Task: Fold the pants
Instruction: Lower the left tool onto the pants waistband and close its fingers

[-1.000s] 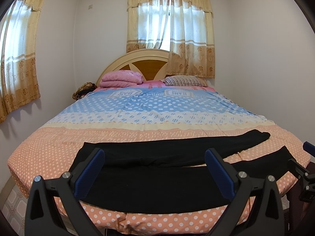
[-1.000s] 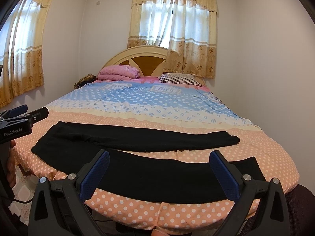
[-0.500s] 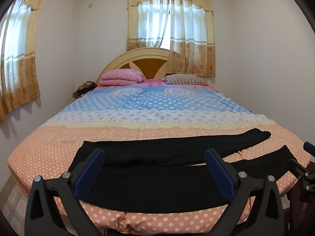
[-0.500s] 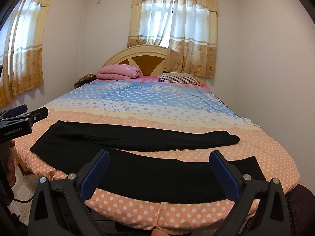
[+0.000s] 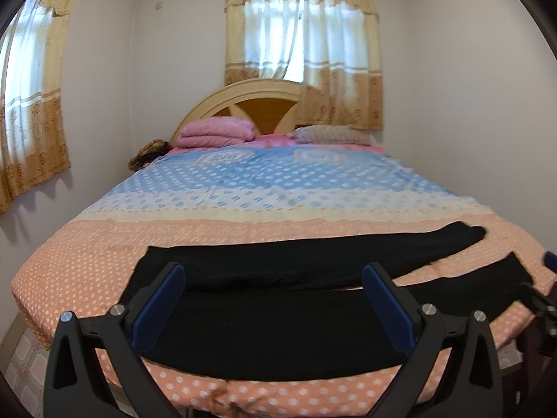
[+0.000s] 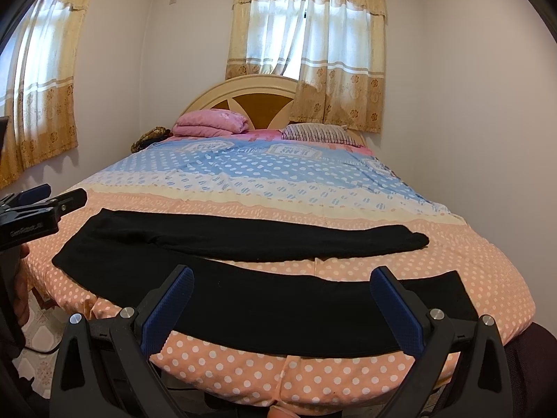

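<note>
Black pants (image 5: 278, 327) lie spread flat across the foot of the bed, waist to the left, both legs running right and slightly apart; they also show in the right wrist view (image 6: 278, 310). My left gripper (image 5: 273, 306) is open and empty, held just before the bed's foot edge near the waist end. My right gripper (image 6: 282, 308) is open and empty, in front of the near leg. The left gripper also shows at the left edge of the right wrist view (image 6: 38, 209).
The bed (image 6: 278, 181) has a polka-dot cover, peach near the foot and blue further up. Pink folded bedding (image 6: 210, 123) and a striped pillow (image 6: 318, 132) lie by the headboard. Walls stand close on both sides; tiled floor (image 5: 21, 365) shows at lower left.
Both grippers have shifted slightly and stay open; the left view is a little blurred from motion. The pants have not moved.
</note>
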{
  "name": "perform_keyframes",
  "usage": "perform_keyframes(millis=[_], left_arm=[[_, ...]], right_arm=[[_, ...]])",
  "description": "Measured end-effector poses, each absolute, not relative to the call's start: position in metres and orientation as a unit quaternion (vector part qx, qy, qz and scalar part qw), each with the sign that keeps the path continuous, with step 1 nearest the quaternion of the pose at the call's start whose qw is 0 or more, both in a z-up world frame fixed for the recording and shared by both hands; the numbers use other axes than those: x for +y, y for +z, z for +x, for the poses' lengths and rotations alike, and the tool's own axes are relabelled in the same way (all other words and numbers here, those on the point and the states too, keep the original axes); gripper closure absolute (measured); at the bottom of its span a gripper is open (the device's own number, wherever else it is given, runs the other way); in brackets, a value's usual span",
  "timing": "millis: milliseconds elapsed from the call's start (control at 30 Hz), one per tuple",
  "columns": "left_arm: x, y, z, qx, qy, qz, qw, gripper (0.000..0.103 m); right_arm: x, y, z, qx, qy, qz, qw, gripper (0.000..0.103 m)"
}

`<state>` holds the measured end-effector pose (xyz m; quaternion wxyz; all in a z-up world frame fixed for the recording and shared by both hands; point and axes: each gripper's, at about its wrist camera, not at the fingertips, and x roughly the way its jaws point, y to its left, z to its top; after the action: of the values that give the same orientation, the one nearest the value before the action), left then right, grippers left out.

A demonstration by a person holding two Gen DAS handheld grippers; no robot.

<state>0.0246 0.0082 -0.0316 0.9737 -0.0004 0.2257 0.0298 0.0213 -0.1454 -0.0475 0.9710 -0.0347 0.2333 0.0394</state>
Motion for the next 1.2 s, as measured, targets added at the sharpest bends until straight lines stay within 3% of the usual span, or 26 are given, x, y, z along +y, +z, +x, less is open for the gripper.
perform_keyframes(millis=[300, 567, 767, 867, 1000, 1133, 1200], left_arm=[[0.129, -0.086, 0.102, 0.285, 0.147, 0.044, 0.946, 0.0], [0.22, -0.113, 0.178, 0.35, 0.163, -0.011, 0.923, 0.0], [0.244, -0.136, 0.23, 0.401, 0.133, -0.056, 0.905, 0.025], [0.25, -0.15, 0.252, 0.421, 0.125, -0.059, 0.896, 0.03], [0.257, -0.163, 0.268, 0.443, 0.112, -0.057, 0.888, 0.045], [0.256, -0.168, 0.276, 0.448, 0.094, -0.048, 0.888, 0.05], [0.257, -0.17, 0.277, 0.452, 0.08, -0.052, 0.887, 0.059]], right_arm=[[-0.145, -0.102, 0.06, 0.286, 0.05, -0.057, 0.955, 0.001], [-0.166, -0.135, 0.107, 0.332, 0.042, -0.068, 0.94, 0.001], [-0.185, -0.126, 0.13, 0.333, 0.014, -0.08, 0.939, 0.001], [-0.194, -0.127, 0.145, 0.347, 0.012, -0.072, 0.935, 0.001], [-0.203, -0.129, 0.16, 0.351, -0.001, -0.073, 0.934, 0.001], [-0.212, -0.131, 0.174, 0.358, -0.002, -0.073, 0.931, 0.001], [-0.221, -0.131, 0.182, 0.363, -0.004, -0.062, 0.93, 0.001]])
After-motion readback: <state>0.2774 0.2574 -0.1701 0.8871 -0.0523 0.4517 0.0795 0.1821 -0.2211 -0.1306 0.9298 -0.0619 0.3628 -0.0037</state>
